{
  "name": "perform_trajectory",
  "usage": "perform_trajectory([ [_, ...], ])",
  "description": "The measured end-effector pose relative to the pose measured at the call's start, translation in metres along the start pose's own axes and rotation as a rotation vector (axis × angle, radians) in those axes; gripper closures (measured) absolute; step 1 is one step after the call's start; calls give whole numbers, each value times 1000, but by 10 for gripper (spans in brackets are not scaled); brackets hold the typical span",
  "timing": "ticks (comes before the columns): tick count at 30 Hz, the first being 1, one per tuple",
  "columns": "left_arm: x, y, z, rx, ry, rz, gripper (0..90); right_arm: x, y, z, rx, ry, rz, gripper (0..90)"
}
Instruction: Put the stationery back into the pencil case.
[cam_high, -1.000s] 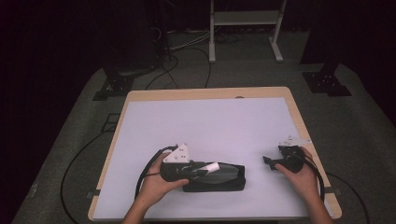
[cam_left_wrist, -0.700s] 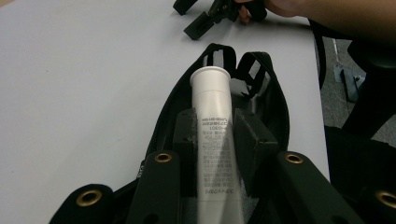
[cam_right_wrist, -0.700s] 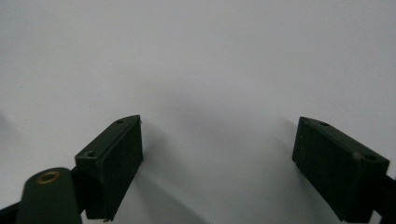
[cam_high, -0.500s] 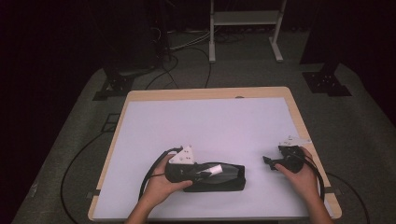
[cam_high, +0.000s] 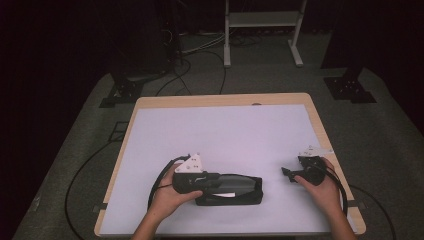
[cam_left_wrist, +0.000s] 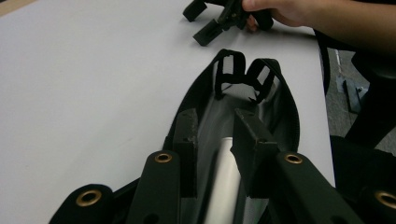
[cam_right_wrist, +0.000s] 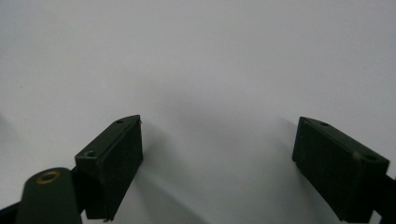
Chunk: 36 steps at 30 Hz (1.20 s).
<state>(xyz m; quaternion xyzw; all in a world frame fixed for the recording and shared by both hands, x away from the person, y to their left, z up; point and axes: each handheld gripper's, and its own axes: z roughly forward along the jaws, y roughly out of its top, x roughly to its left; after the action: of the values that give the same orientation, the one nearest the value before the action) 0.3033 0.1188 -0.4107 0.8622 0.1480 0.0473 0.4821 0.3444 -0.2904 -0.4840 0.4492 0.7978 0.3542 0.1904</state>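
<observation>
My left gripper (cam_left_wrist: 217, 144), fingers clamped on a white tube (cam_left_wrist: 224, 186), is inside the black pouch (cam_high: 235, 189); next, release. Right gripper (cam_right_wrist: 217, 158) fingers apart, idle.

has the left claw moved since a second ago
Yes. The left claw has slid a little rightward, toward the table's right edge, further into the black bag.

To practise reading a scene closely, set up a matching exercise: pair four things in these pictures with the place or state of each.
Column one:
1. left gripper
2. right gripper
3. black pouch
4. white tube

Column two:
A. lies on the white table cover, mouth open
B. jaws wide apart, nothing between them
C. sits between narrowed jaws, inside the pouch
D. reaches into the pouch

Pairs: 1-D, 2-B, 3-A, 4-C
</observation>
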Motion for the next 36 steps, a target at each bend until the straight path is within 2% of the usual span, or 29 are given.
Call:
perform_trajectory([
  [10, 10, 0, -20, -18, 53, -19, 625, 0, 0, 0, -1, 0, 0, 148],
  [16, 18, -6, -29, -27, 101, -50, 458, 0, 0, 0, -1, 0, 0, 148],
  [20, 24, -10, -36, -32, 136, -79, 376, 0, 0, 0, -1, 0, 0, 148],
  [26, 31, -16, -44, -27, 178, -100, 279, 0, 0, 0, -1, 0, 0, 148],
  [36, 41, -31, -55, -6, 248, -129, 200, 0, 0, 0, 0, 0, 0, 148],
])
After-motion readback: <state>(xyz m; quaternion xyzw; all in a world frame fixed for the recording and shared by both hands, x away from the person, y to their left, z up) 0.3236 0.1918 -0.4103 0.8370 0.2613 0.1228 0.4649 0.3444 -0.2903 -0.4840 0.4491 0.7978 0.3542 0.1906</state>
